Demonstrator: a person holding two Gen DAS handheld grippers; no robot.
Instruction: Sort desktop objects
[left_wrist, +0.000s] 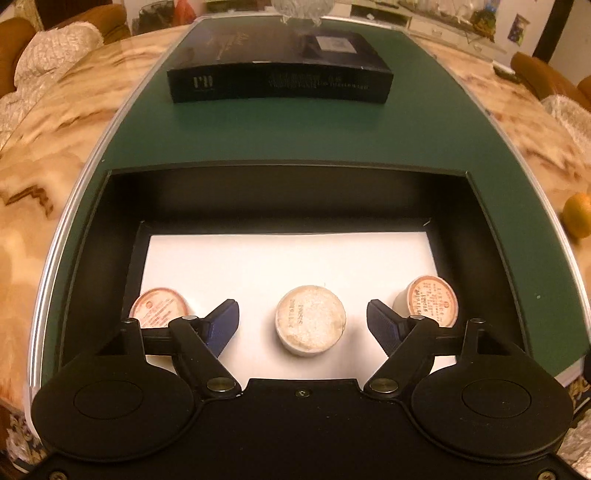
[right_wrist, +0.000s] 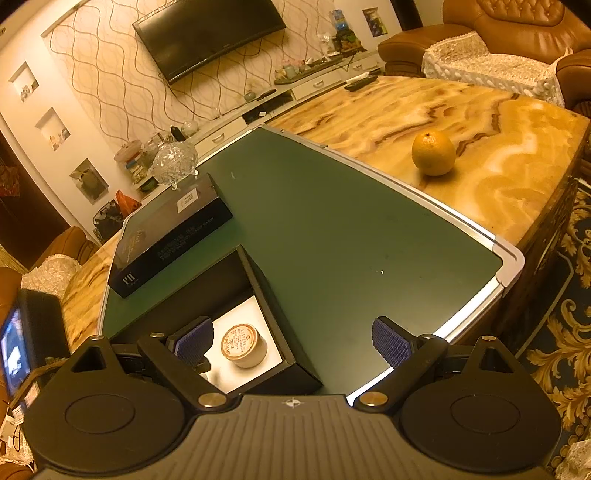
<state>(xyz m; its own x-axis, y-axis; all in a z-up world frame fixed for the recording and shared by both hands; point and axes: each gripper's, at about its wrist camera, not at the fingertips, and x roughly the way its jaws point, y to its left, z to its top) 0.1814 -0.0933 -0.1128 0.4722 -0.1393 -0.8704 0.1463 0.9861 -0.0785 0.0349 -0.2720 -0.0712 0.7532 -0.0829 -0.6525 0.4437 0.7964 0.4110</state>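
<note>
Where the marble-patterned table (right_wrist: 491, 122) meets a living room of brown sofas and a wall-mounted television (right_wrist: 207, 33), a green board (left_wrist: 295, 133) with a silver edge lies flat on it. An orange (right_wrist: 433, 153) sits on the bare marble, well apart from the board. On the board's far end rests a closed dark box (left_wrist: 280, 79), its long axis crosswise in the left wrist view, with a cut-glass bowl (right_wrist: 173, 162) just beyond it. Nearer is an open black box (left_wrist: 88, 258) with a white floor. Three small round jars stand inside in a row: the left jar (left_wrist: 159, 306), the middle jar (left_wrist: 311, 324) upright, and the right jar (left_wrist: 430, 299) tilted. The left tongs (left_wrist: 303, 326) are spread wide to either side of the middle jar, apart from it. The right tongs (right_wrist: 291, 341) are also wide, holding nothing.
</note>
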